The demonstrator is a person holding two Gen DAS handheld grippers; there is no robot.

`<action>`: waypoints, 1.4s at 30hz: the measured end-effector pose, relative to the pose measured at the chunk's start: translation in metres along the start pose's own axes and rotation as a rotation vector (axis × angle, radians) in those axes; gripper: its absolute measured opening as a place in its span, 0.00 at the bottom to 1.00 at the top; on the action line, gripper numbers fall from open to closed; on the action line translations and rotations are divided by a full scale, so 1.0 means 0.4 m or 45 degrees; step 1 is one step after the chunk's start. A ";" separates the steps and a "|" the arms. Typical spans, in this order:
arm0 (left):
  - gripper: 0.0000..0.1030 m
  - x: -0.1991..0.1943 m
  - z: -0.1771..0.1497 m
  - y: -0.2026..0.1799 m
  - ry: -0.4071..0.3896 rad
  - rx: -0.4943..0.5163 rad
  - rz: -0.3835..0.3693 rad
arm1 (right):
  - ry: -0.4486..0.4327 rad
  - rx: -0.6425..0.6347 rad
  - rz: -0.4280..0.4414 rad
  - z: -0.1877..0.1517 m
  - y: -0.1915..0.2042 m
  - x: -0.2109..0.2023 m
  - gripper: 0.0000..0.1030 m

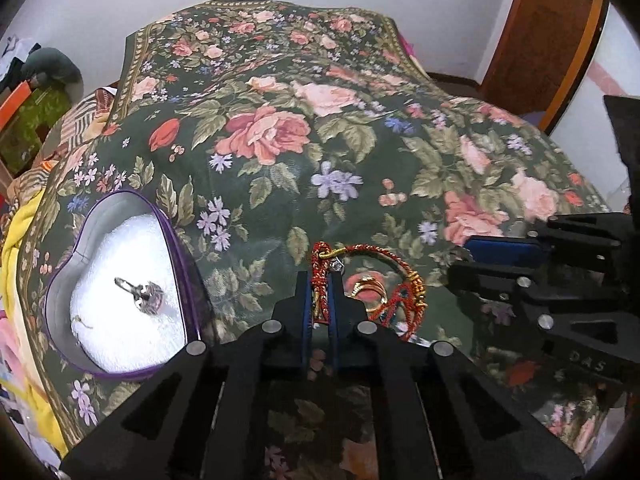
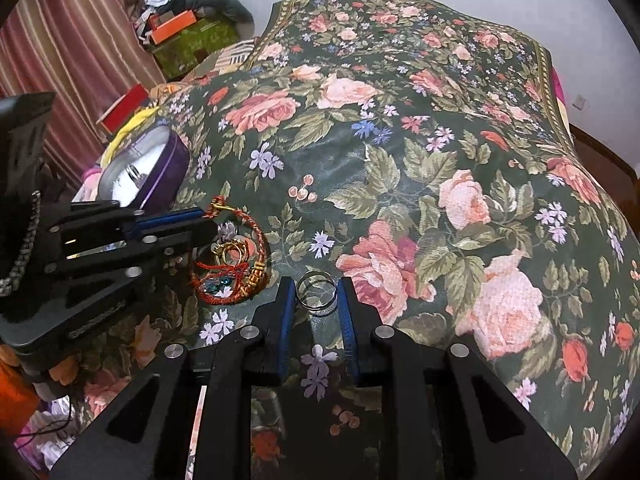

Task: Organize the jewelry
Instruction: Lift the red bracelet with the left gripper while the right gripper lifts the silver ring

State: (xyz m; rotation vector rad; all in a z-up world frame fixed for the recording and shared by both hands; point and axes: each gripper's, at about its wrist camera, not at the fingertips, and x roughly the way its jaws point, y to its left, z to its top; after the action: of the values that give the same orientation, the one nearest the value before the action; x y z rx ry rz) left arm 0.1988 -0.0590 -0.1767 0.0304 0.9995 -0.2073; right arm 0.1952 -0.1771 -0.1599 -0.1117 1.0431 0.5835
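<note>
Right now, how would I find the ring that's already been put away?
Find the flowery bedspread, then the purple heart-shaped tin near its edge, lined with white padding. The silver ring lies alone on that padding. The other jewelry, a red braided bracelet and gold rings, lies loose on the bedspread.

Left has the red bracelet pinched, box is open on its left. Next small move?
Probably lift left gripper slightly: it is shut on red bracelet, which lies tangled over gold rings. Check they separate before swinging to heart-shaped box.
</note>
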 end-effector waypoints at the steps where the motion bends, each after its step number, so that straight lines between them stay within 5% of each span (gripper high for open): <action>1: 0.06 -0.013 -0.001 -0.004 -0.015 0.002 -0.002 | -0.008 0.005 0.001 -0.001 0.000 -0.005 0.19; 16: 0.06 -0.197 -0.062 0.039 -0.120 -0.076 -0.081 | -0.117 0.049 0.028 -0.013 0.006 -0.088 0.19; 29: 0.08 -0.177 -0.177 0.091 0.053 -0.141 -0.056 | -0.133 0.033 0.041 -0.033 0.025 -0.107 0.19; 34: 0.33 -0.178 -0.183 0.093 0.053 -0.122 -0.019 | -0.131 0.031 0.044 -0.041 0.031 -0.109 0.19; 42: 0.28 -0.128 -0.152 0.094 0.063 -0.114 0.010 | -0.130 0.035 0.043 -0.047 0.030 -0.109 0.19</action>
State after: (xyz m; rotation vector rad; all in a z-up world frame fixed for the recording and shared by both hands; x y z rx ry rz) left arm 0.1283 -0.0067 -0.1693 -0.0426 1.0568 -0.1552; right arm 0.1586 -0.1909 -0.1308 -0.0398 0.9548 0.5994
